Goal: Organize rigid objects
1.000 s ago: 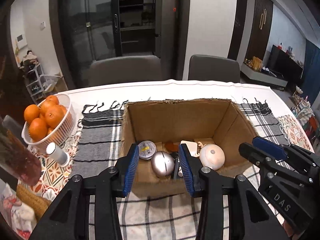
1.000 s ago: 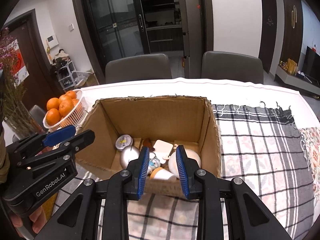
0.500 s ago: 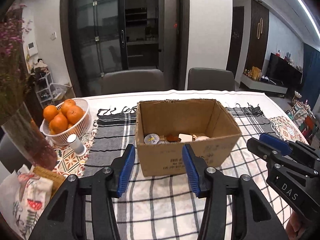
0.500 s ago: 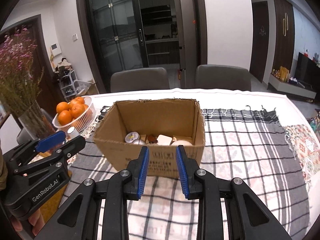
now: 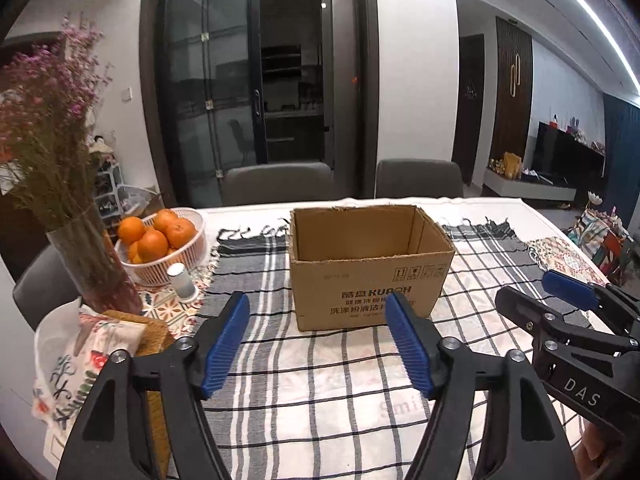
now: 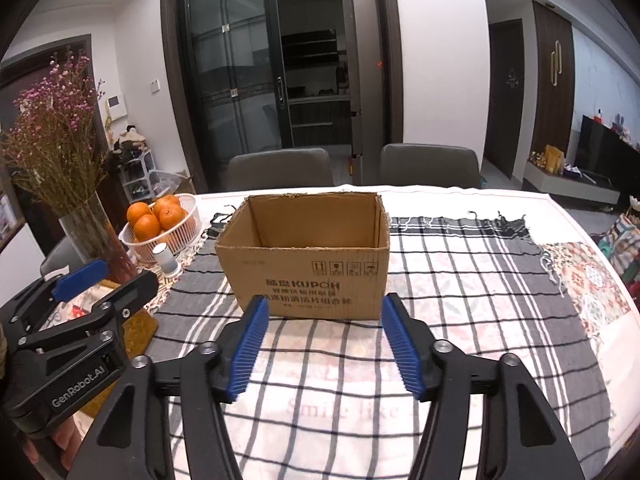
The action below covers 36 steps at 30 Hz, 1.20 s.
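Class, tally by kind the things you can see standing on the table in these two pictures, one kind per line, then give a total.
Cardboard box: 1
Basket of oranges: 1
Vase of dried flowers: 1
Small white cylinder: 1
Total: 4

cardboard box (image 6: 312,276) ahead, bare plaid cloth (image 6: 460,280) rightward

Left gripper (image 5: 316,344): lower centre of frame, jaws wide apart, empty.
Right gripper (image 6: 326,346): lower centre, jaws wide apart, empty.
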Available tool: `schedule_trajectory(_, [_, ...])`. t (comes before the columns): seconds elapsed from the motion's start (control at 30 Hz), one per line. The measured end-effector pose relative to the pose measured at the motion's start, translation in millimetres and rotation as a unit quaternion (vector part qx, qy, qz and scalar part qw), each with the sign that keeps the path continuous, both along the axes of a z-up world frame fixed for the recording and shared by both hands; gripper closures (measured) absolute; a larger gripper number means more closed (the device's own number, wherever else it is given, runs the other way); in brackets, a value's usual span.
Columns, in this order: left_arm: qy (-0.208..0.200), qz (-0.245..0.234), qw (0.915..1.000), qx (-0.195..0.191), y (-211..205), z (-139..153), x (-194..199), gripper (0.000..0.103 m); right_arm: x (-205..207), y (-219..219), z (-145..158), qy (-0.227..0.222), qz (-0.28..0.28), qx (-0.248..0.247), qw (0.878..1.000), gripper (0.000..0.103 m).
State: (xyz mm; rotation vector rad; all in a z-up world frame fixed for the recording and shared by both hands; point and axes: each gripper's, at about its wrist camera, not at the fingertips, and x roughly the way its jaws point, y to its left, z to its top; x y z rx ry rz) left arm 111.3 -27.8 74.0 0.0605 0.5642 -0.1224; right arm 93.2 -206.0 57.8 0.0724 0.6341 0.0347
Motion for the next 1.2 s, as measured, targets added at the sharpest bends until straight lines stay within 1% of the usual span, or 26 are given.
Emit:
schedule_trajectory(0.03, [-0.003,0.000,1.0000,0.001,0.6,1.1,-4.0,0.018,-5.4,0.2,1.6,-0.003,-0.003,0.000,1.000,0.037])
schedule_trajectory(0.1, [-0.014,0.005,0.9999,0.004,2.4,3.4,-13.8,0.012,-15.0,-0.1,3.8,-0.007,-0.011,-0.001,1.000,0.033])
schedule_trajectory(0.17, [-0.023,0.010,0.9996,0.007,3.6,4.8,-22.5,0.009,-24.0,-0.7,7.0,-0.014,-0.016,-0.003,1.000,0.031])
schedule_trajectory(0.23, [-0.026,0.011,0.9996,0.007,3.6,5.3,-27.9,0.004,-33.3,-0.2,9.2,-0.024,-0.022,-0.011,0.999,0.028])
schedule_trajectory(0.33, [-0.028,0.015,0.9995,0.009,5.5,4.9,-35.5,0.001,-43.3,1.1,11.9,-0.030,-0.029,-0.021,0.999,0.026])
schedule_trajectory(0.57, [-0.036,0.032,0.9987,0.018,10.5,4.8,-51.9,0.000,-60.8,-1.1,9.7,-0.036,-0.049,-0.029,0.998,0.023])
schedule_trajectory(0.87, [-0.042,0.019,0.9988,0.015,8.9,10.0,-65.4,0.000,-77.7,-3.3,15.1,-0.041,-0.054,-0.028,0.997,0.023])
schedule_trajectory(1.2, [-0.056,0.022,0.9982,0.009,8.0,17.9,-74.2,0.000,-86.7,-4.6,22.7,-0.055,-0.061,-0.031,0.996,0.023])
